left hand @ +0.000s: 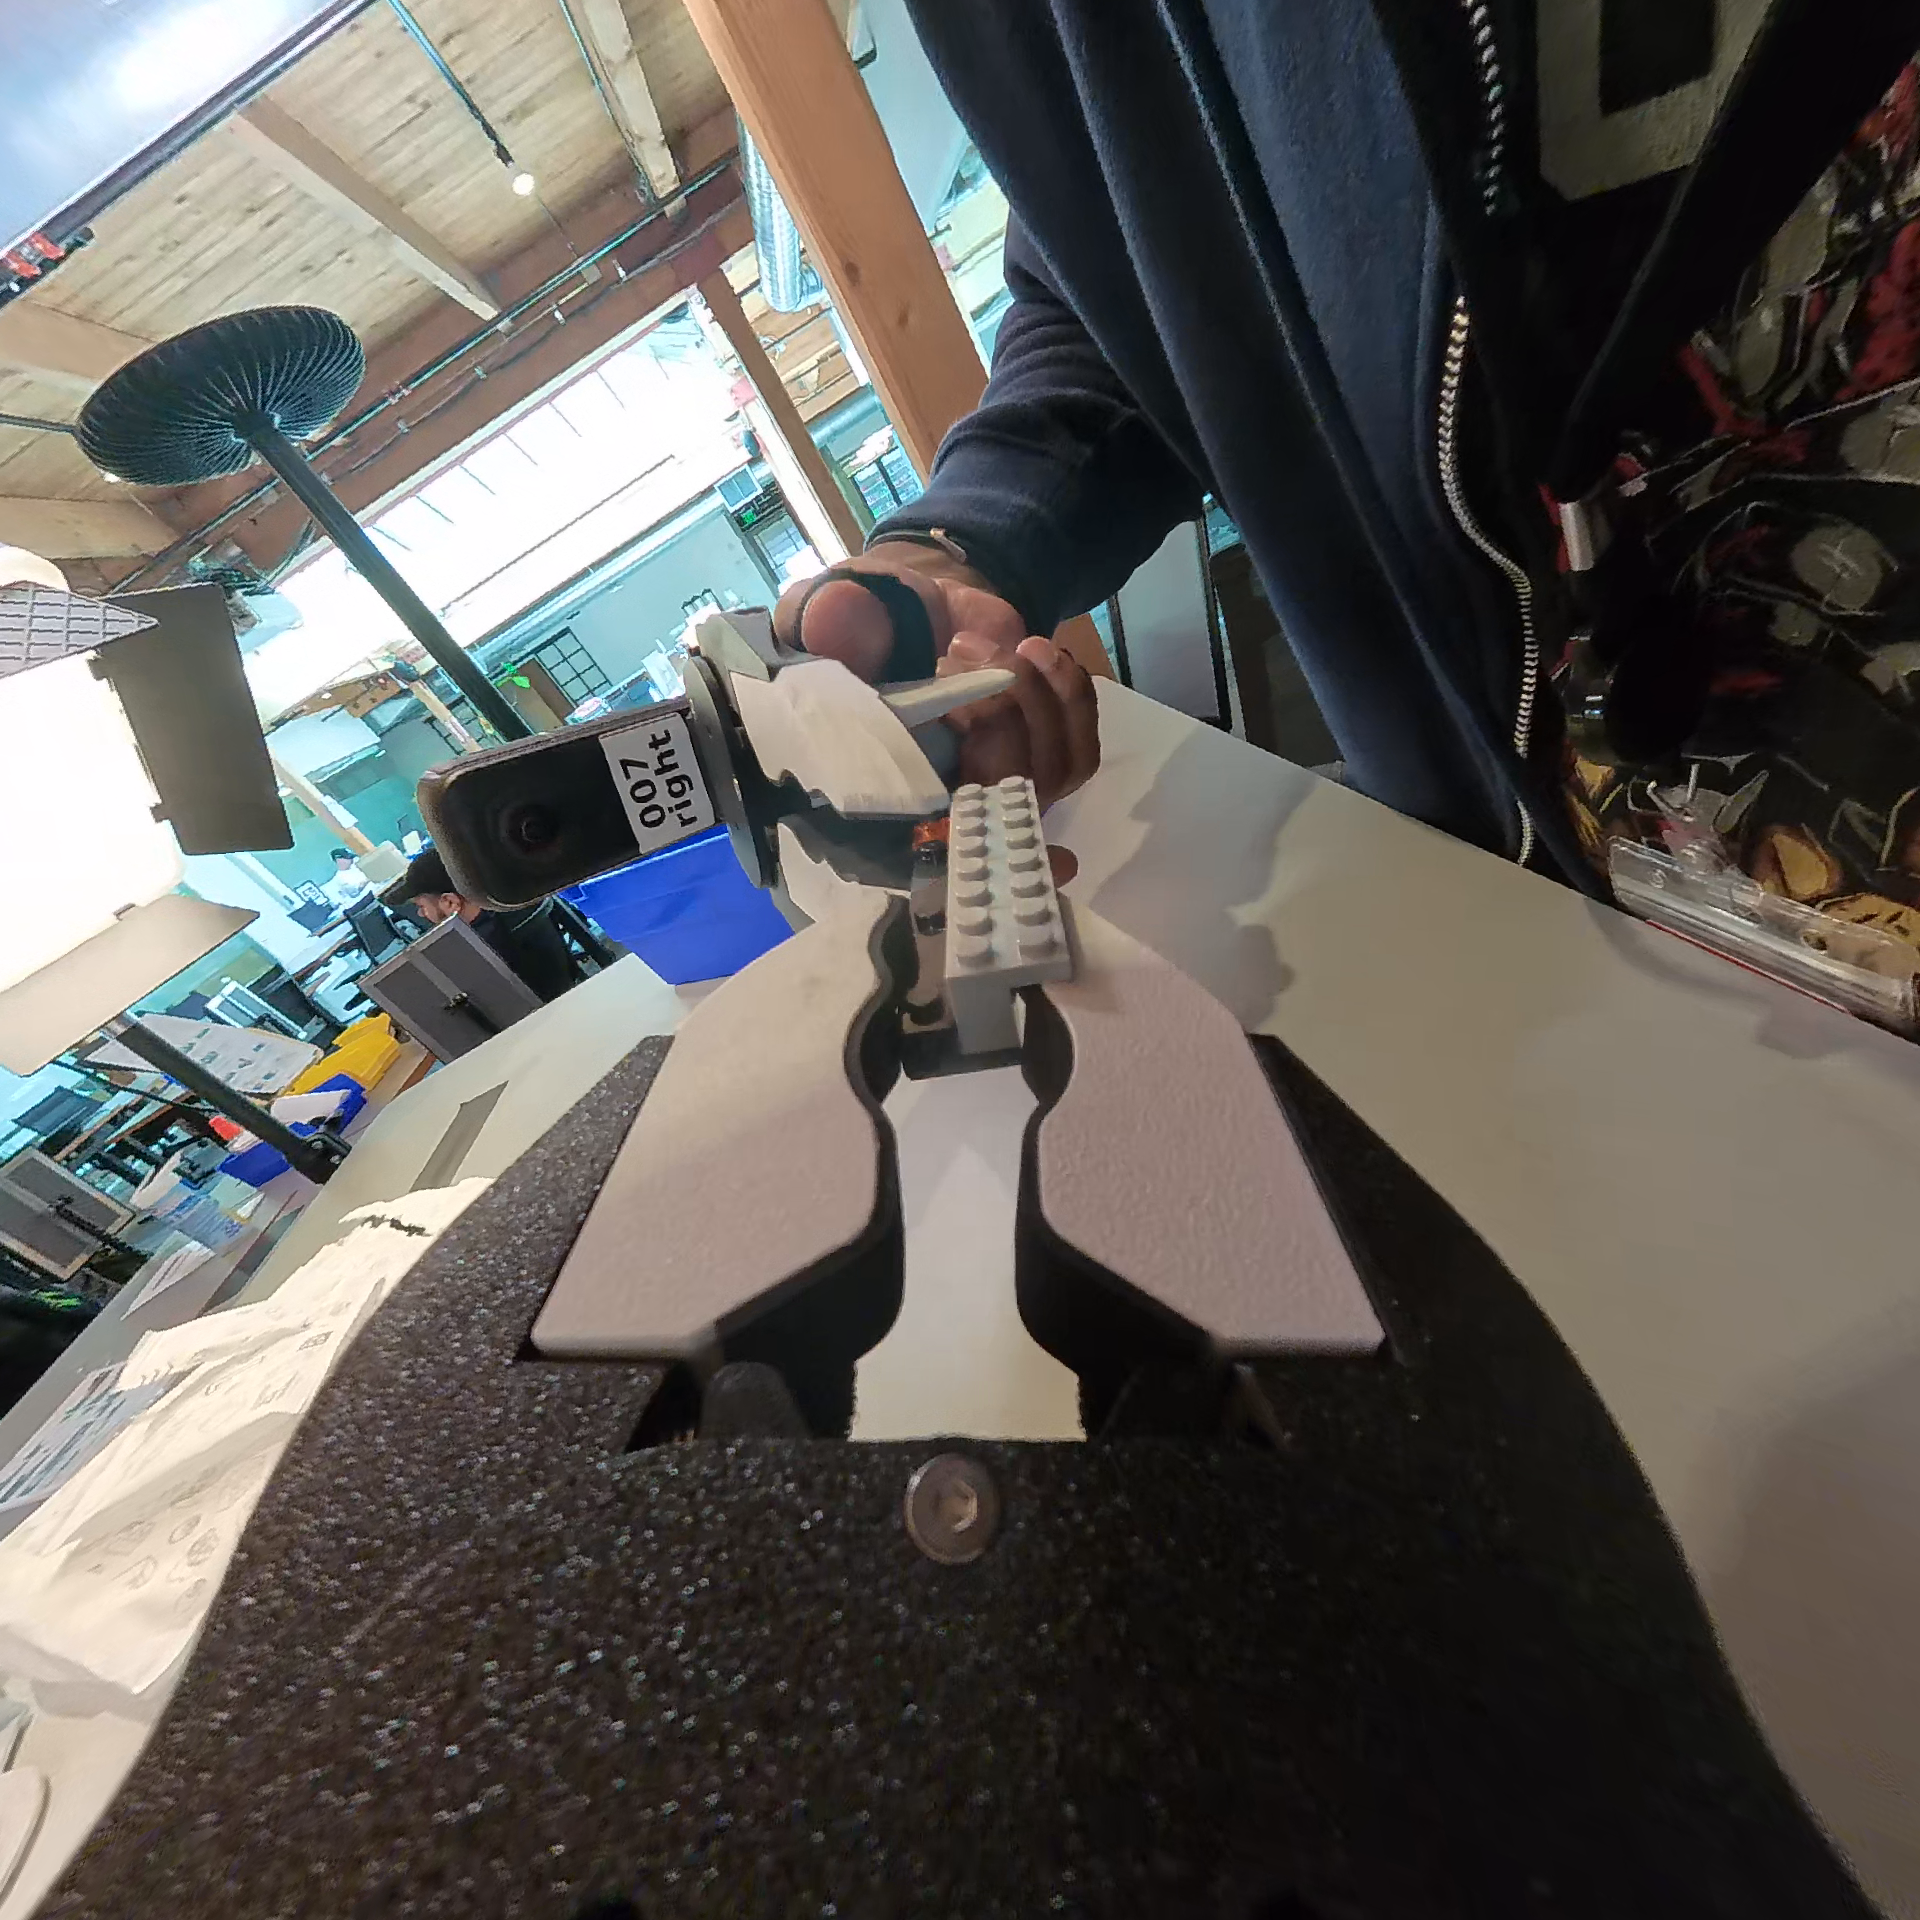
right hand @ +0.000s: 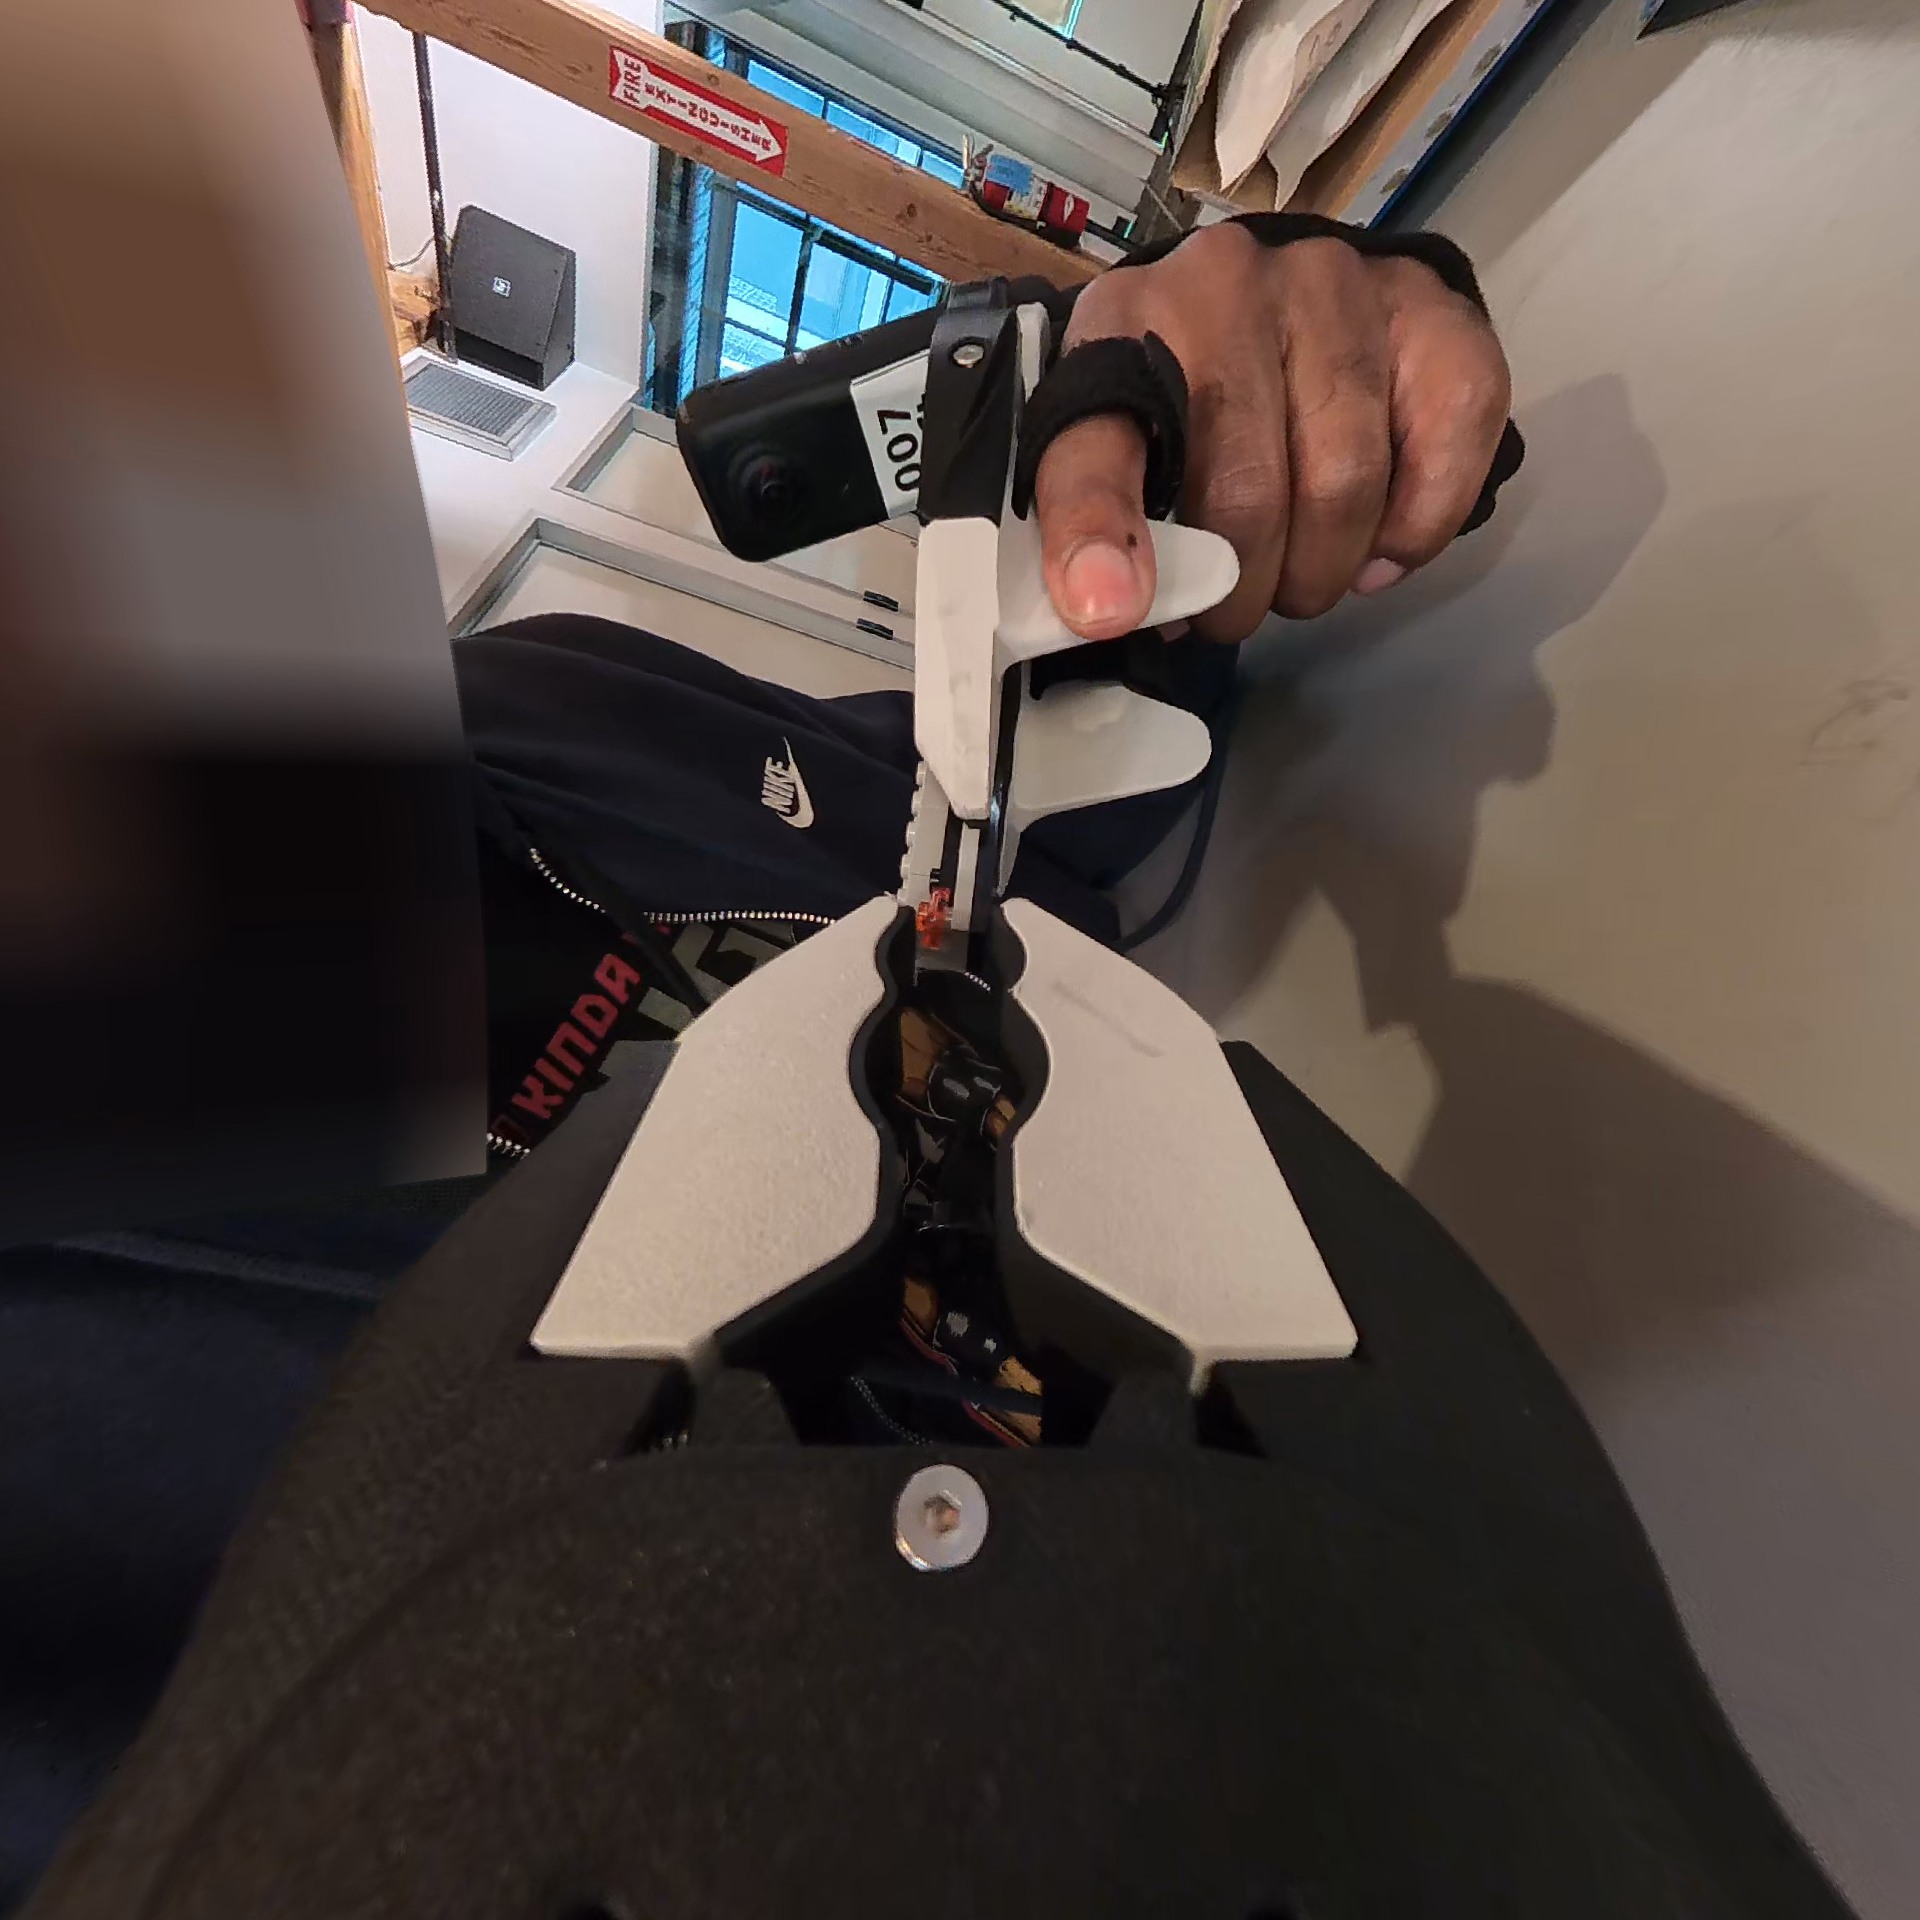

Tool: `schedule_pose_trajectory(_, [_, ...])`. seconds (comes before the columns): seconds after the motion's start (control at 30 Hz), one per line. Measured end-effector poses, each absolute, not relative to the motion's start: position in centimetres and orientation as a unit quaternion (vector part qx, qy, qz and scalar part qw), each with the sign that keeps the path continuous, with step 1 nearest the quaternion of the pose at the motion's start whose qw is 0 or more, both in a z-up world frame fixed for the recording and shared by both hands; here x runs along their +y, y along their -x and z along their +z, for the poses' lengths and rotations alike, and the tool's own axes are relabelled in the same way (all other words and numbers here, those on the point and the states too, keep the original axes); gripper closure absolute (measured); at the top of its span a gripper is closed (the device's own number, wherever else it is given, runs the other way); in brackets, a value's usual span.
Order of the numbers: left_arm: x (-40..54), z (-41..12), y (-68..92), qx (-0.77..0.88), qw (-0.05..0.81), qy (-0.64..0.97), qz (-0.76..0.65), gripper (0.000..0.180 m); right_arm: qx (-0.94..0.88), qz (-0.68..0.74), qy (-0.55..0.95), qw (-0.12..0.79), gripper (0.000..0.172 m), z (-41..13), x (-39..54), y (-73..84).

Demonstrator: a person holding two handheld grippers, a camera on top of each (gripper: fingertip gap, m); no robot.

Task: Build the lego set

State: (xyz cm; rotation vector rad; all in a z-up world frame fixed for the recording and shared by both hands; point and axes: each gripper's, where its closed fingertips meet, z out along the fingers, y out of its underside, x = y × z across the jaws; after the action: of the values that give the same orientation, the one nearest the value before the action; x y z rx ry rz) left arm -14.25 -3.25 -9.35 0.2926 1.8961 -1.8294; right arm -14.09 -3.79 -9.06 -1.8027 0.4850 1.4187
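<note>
In the left wrist view my left gripper (left hand: 961, 997) is shut on a grey brick assembly. Its pads clamp a small grey block (left hand: 982, 1013) under a long studded grey brick (left hand: 1003, 883), held above the white table (left hand: 1455, 1039). My right gripper (left hand: 904, 831) meets the assembly's far end from the left. In the right wrist view my right gripper (right hand: 948, 935) is closed on a small clear orange piece (right hand: 932, 928) against the end of the grey brick (right hand: 914, 831). The left gripper (right hand: 966, 810) comes down from above, held by a hand (right hand: 1299, 436).
A person in a dark zip hoodie (left hand: 1351, 312) stands close behind the table. Printed paper sheets (left hand: 208, 1455) lie at the left. A clear plastic bag (left hand: 1766, 935) lies at the right edge. A blue bin (left hand: 675, 925) and a light panel (left hand: 62, 769) stand beyond the table. Less than 4 cm separates the two grippers' tips.
</note>
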Motion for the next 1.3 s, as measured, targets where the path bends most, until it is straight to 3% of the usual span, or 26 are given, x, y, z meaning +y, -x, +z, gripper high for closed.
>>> schedule_pose_trajectory(1.03, [-4.3, -9.3, 14.6, 0.699, 0.269, -0.125, -0.65, 0.162, 0.167, 0.518, 0.729, 0.416, 0.16, -8.9, -4.4, 14.6])
schedule_pose_trajectory(1.13, [-4.1, -9.9, 14.0, 0.706, 0.258, -0.108, -0.65, 0.162, 0.167, 0.478, 0.749, 0.428, 0.145, -9.7, -4.5, 13.7])
schedule_pose_trajectory(1.3, [-3.4, -11.4, 12.0, 0.728, 0.217, -0.038, -0.649, 0.162, 0.122, 0.315, 0.79, 0.511, 0.136, -10.6, -4.6, 11.1])
